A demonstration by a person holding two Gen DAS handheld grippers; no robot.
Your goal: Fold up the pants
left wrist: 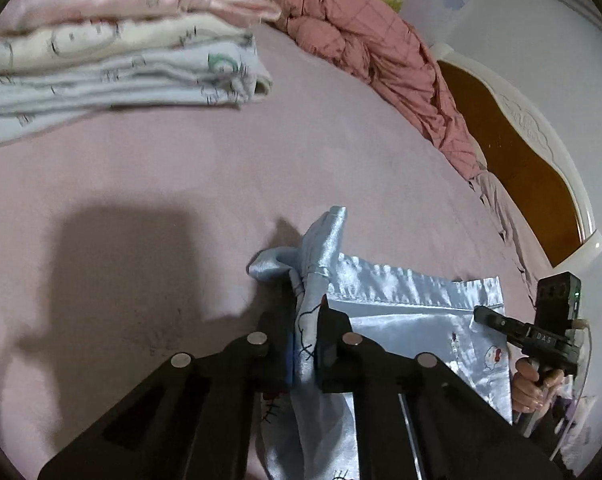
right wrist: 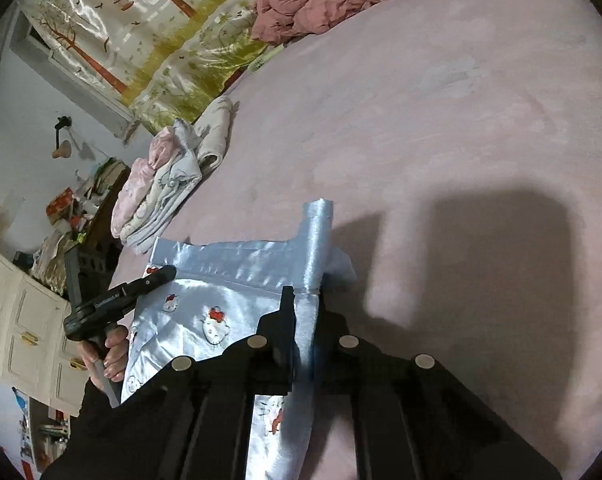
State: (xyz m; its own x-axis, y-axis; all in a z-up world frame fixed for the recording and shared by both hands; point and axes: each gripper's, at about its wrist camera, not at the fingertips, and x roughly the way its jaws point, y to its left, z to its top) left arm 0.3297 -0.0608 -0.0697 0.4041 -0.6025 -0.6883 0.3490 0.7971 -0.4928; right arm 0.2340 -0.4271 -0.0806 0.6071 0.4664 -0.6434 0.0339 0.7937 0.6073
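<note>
The pants [left wrist: 401, 312] are shiny light-blue satin with cartoon cat prints. They are held up by the waistband over a pink bed. My left gripper [left wrist: 303, 320] is shut on one bunched corner of the waistband. My right gripper [right wrist: 305, 320] is shut on the other corner, with the pants [right wrist: 205, 312] stretched between them. In the left wrist view the right gripper [left wrist: 485, 316] shows at the far right edge of the waistband. In the right wrist view the left gripper [right wrist: 165, 274] shows at the left edge. The legs hang below, out of sight.
The pink bedsheet [left wrist: 181, 184] spreads ahead. A stack of folded clothes [left wrist: 113, 72] lies at the far left of the bed. A crumpled pink quilt [left wrist: 373, 52] lies by the wooden headboard [left wrist: 513, 152]. A white cabinet [right wrist: 25, 340] and clutter stand beside the bed.
</note>
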